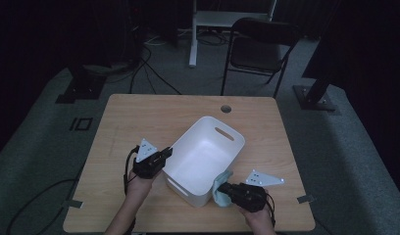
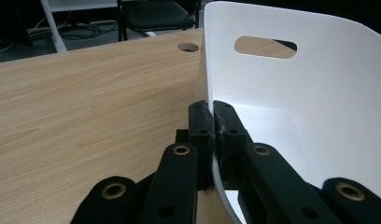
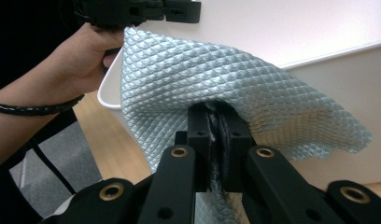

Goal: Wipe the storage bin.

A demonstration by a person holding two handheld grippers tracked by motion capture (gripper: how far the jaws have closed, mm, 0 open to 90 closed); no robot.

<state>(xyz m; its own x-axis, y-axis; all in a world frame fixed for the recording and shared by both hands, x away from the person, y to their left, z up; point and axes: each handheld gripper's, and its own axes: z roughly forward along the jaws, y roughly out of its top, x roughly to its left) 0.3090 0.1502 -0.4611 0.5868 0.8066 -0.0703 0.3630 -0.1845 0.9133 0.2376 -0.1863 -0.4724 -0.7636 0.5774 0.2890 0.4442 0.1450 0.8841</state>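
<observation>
White bin (image 1: pixel 203 159) rim was clamped by left tool (image 2: pixel 212 121); pale-blue cloth (image 3: pixel 216 79) was pinched in right tool (image 3: pixel 215 123) beside it.

Bin (image 1: pixel 204 161): on the table (image 1: pixel 139 122), mid-right.
Left gripper (image 1: pixel 164 152): at the bin's left wall.
Cloth (image 1: pixel 221 188): at the bin's near right corner.
Chair (image 1: pixel 259 46): behind the table.

At the top of my high view I see a dark folding chair (image 1: pixel 259 49), a white stand (image 1: pixel 222 19) left of it, and cables (image 1: pixel 149 68) on the floor.
</observation>
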